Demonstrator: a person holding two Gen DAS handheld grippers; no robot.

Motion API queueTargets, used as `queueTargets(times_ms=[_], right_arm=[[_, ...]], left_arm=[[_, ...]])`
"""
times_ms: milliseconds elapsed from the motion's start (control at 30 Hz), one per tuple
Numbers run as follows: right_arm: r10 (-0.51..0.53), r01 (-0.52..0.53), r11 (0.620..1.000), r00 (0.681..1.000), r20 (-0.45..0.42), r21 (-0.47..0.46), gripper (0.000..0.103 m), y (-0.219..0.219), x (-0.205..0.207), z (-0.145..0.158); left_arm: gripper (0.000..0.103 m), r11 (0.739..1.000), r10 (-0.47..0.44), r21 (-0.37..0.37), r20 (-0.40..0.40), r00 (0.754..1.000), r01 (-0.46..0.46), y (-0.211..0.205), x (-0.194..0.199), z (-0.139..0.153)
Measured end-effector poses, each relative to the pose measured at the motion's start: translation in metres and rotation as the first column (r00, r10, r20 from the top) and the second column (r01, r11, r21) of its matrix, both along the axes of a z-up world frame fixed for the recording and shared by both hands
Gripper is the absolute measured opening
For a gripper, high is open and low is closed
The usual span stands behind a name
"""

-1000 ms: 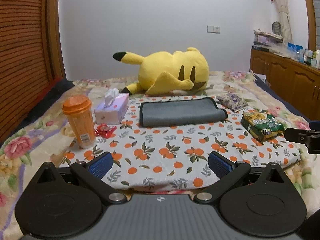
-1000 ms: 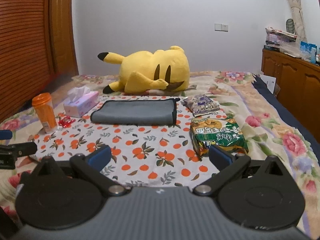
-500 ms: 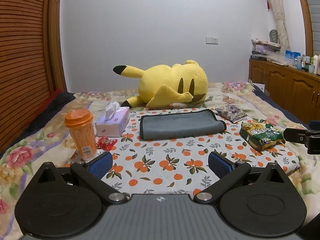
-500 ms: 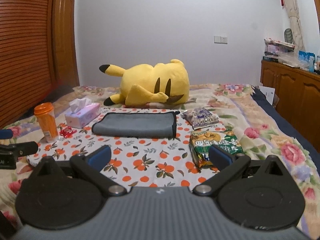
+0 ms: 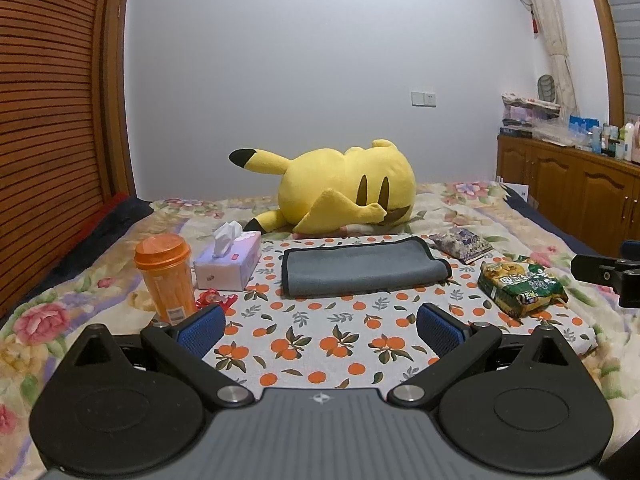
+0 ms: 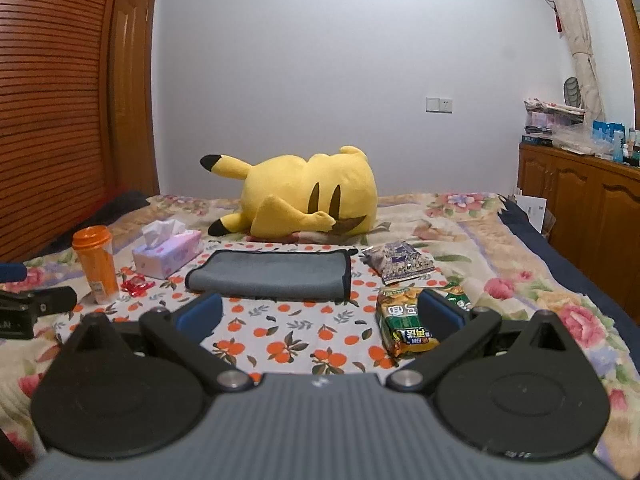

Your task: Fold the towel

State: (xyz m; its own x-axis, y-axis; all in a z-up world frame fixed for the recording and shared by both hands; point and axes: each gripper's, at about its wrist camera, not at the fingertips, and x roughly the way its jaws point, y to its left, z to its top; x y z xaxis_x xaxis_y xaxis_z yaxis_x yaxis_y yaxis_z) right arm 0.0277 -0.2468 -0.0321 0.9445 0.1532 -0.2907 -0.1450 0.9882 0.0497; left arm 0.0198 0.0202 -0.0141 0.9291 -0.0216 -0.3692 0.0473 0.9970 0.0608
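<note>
Both grippers' jaws apart, empty; towel [image 5: 362,268] flanked by tissue box [image 5: 228,266], snack bags [image 5: 520,288]; plush [image 5: 344,188] behind.

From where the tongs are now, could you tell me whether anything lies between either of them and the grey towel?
Nothing visible does. Only bare orange-print cloth lies between the left tongs and the towel, and likewise ahead of the right tongs. The cup, tissue box and green packet sit off to the sides.
</note>
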Motion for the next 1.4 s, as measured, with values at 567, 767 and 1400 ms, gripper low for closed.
queueTargets(times_ms=[567,767,1400], right_arm=[[-0.002,0.002,1.0,1.0,0.002,0.003,0.103,-0.0031,0.0001,-0.0006],[-0.002,0.002,1.0,1.0,0.002,0.003,0.103,-0.0037,-0.0002,-0.0007],[-0.004,0.004,1.0,1.0,0.004,0.004,0.103,-0.0046,-0.0001,-0.0008]], left_arm=[[0.103,1.0,-0.004,0.007,-0.001,1.0,0.004,0.0005,-0.0002,0.0],[0.103,1.0,-0.004,0.008,0.0,1.0,0.004,0.0002,-0.0008,-0.0004],[0.103,1.0,-0.005,0.01,0.0,1.0,0.005,-0.0005,-0.0006,-0.0011]])
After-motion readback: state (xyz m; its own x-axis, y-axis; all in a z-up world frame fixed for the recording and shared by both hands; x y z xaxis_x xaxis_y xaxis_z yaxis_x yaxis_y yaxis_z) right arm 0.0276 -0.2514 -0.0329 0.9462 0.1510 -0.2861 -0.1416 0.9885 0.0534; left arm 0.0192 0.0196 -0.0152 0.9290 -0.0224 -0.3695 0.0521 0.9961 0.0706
